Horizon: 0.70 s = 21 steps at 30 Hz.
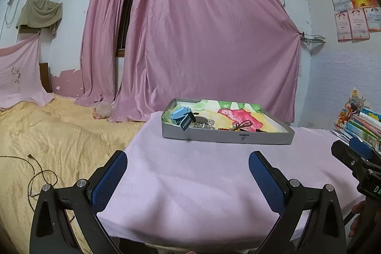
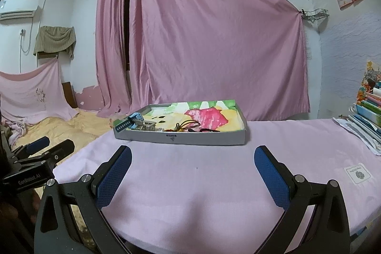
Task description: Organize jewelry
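Pink curtains [image 1: 202, 39] filled the background of both wrist views, hanging behind a table [image 1: 202, 182] draped in a pale pink cloth. Near the centre of each frame, toward the far edge of the table, sat a shallow grey tray [image 1: 226, 136] lined with a bright red, yellow and green paper. Inside the tray, at its left end, lay a blue hair claw clip [image 1: 182, 117], with a silvery metal piece [image 1: 204, 122] just beside it and a dark cord with small charms [image 1: 243, 125] toward the middle.

At the bottom of the left wrist view, the left gripper [image 1: 188, 169] hovered above the cloth, its blue-padded fingers [image 1: 109, 180] spread wide apart and grasping nothing. The right gripper [image 2: 193, 163] filled the bottom of its own view in the same way, fingers [image 2: 271, 173] released and empty, well short of the tray.

A yellow bedspread [image 1: 59, 139] lay at the left of the frame, and a stack of books [image 2: 369, 111] sat at the right edge
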Tool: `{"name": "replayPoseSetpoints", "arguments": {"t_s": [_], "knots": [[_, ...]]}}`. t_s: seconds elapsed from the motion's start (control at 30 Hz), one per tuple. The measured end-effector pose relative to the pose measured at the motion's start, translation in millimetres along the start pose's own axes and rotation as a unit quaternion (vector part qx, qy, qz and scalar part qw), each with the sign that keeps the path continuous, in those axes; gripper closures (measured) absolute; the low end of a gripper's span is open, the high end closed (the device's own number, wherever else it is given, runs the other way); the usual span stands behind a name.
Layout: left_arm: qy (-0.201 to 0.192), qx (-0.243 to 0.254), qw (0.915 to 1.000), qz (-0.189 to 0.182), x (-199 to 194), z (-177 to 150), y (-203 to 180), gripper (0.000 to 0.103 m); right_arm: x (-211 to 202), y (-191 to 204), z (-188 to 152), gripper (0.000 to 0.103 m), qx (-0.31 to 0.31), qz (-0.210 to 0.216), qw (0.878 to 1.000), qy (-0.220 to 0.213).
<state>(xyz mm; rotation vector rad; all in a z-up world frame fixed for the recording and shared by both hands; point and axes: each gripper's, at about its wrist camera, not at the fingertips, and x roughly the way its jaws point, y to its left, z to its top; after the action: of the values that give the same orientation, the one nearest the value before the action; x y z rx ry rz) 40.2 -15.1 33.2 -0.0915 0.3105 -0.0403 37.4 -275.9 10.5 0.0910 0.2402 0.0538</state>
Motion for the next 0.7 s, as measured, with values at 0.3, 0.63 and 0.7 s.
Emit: {"name": "replayPoseSetpoints", "arguments": {"t_s": [0.3, 0.63, 0.7], "knots": [[-0.001, 0.001, 1.0000, -0.005, -7.0, -14.8, 3.8, 0.001, -6.3, -0.1, -18.1, 0.002, 0.003, 0.000, 1.000, 0.003], [-0.003, 0.003, 1.0000, 0.001, -5.7, -22.6, 6.6, 0.001, -2.0, -0.4, -25.8, 0.002, 0.001, -0.015, 1.000, -0.009], [-0.002, 0.003, 1.0000, 0.001, -5.5, -23.0, 7.1, 0.001, -0.3, 0.5, -25.9, 0.002, 0.001, -0.016, 1.000, -0.007]]}}
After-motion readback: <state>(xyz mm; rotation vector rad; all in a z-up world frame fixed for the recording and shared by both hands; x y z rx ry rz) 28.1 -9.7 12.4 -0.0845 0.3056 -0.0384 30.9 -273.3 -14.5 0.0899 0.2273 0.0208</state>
